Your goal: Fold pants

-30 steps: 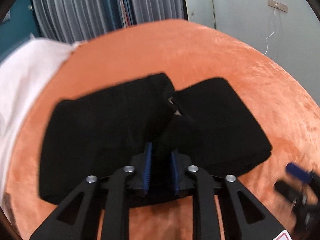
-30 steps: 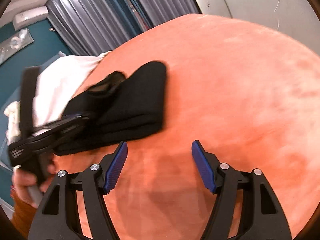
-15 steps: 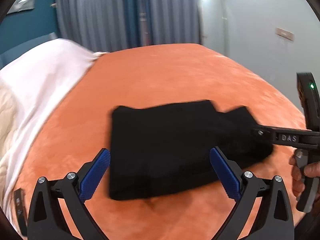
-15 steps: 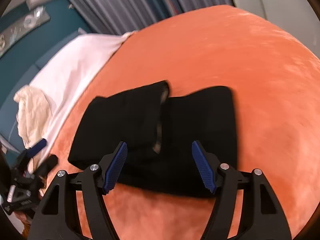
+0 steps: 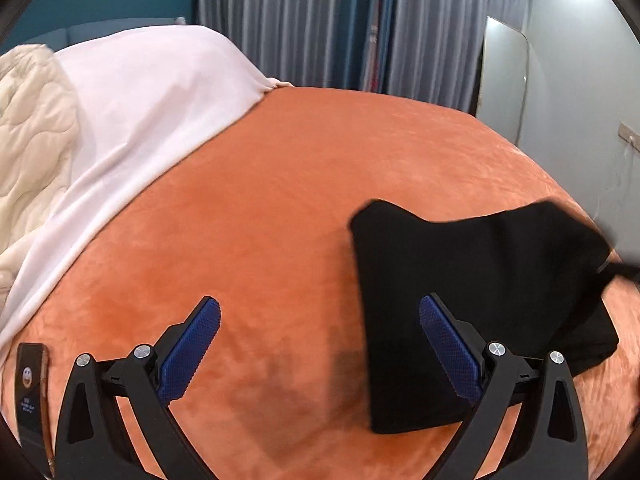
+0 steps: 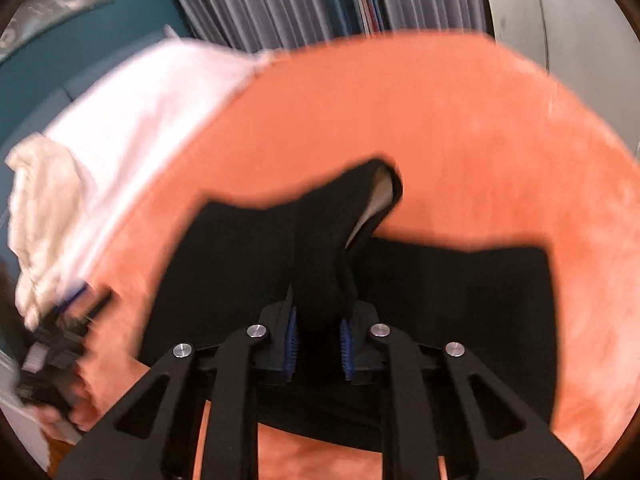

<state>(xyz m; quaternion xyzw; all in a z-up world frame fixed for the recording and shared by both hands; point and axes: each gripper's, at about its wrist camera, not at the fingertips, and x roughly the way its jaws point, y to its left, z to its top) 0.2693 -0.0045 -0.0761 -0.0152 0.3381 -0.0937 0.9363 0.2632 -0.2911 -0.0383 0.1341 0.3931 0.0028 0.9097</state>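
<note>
The black pants (image 5: 480, 300) lie folded on the orange blanket (image 5: 300, 208), at the right of the left wrist view. My left gripper (image 5: 320, 344) is open and empty, just left of the pants, with its right finger over their near edge. In the right wrist view my right gripper (image 6: 319, 340) is shut on a raised fold of the black pants (image 6: 332, 248), lifting it above the rest of the pile; a pale inner lining shows at the fold's far tip. The right gripper's arm shows blurred at the right edge of the left wrist view (image 5: 618, 270).
A white sheet (image 5: 152, 112) and a cream quilt (image 5: 32, 128) cover the bed's left part. A dark phone (image 5: 34, 400) lies at the bed's near left edge. Grey curtains (image 5: 320, 20) and a mirror (image 5: 504, 80) stand behind the bed.
My left gripper let go of the pants, opened and drew back to the left. My right gripper came over the pants and shut on a fold, lifting it.
</note>
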